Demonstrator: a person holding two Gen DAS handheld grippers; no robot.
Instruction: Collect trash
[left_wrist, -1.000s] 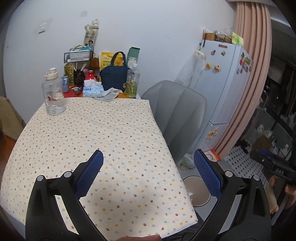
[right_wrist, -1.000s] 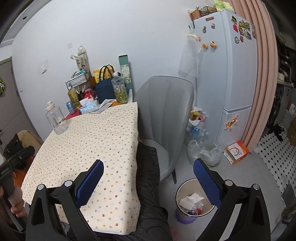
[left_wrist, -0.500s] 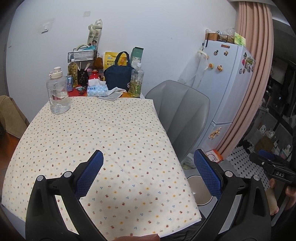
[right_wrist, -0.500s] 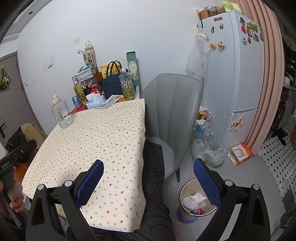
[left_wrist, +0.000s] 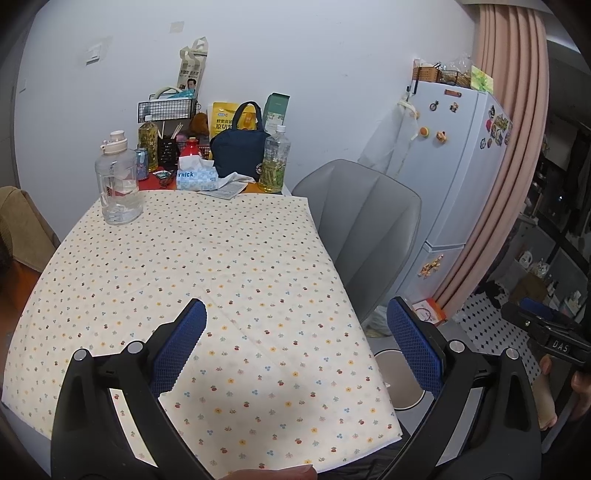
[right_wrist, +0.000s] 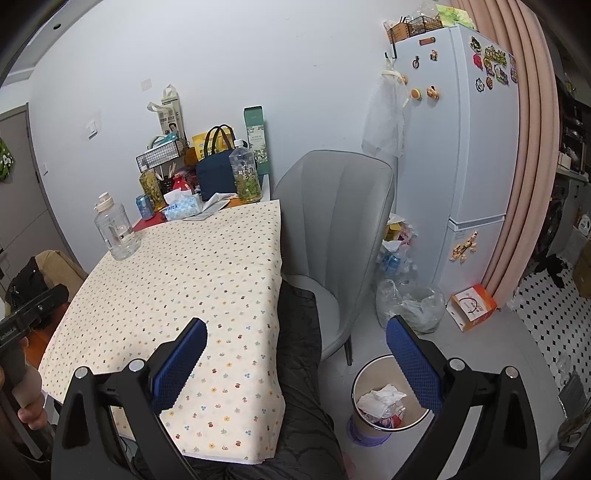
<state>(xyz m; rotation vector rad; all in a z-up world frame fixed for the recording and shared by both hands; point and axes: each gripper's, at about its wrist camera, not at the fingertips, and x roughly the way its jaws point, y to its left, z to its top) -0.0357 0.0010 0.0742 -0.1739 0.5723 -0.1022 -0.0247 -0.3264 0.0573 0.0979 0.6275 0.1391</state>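
Trash: crumpled paper (right_wrist: 382, 397) is seen already in the bin (right_wrist: 360, 376) on the floor, right of the tabletop (left_wrist: 221, 258); none is made out on the cloth.
Handling: judged light, soft, crushable; best pinched mid-wad.
Left hand-held gripper (left_wrist: 295, 345): wide apart, empty.
Right hand-held gripper (right_wrist: 295, 356): wide apart, empty.
Views: bin contents shown only by right wrist.

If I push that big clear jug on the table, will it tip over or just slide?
The jug looks wide and squat, so it would probably slide rather than tip. It appears nearly empty, with only a little water at the bottom, so it is likely light for its size. The tablecloth under it may bunch up and drag along.
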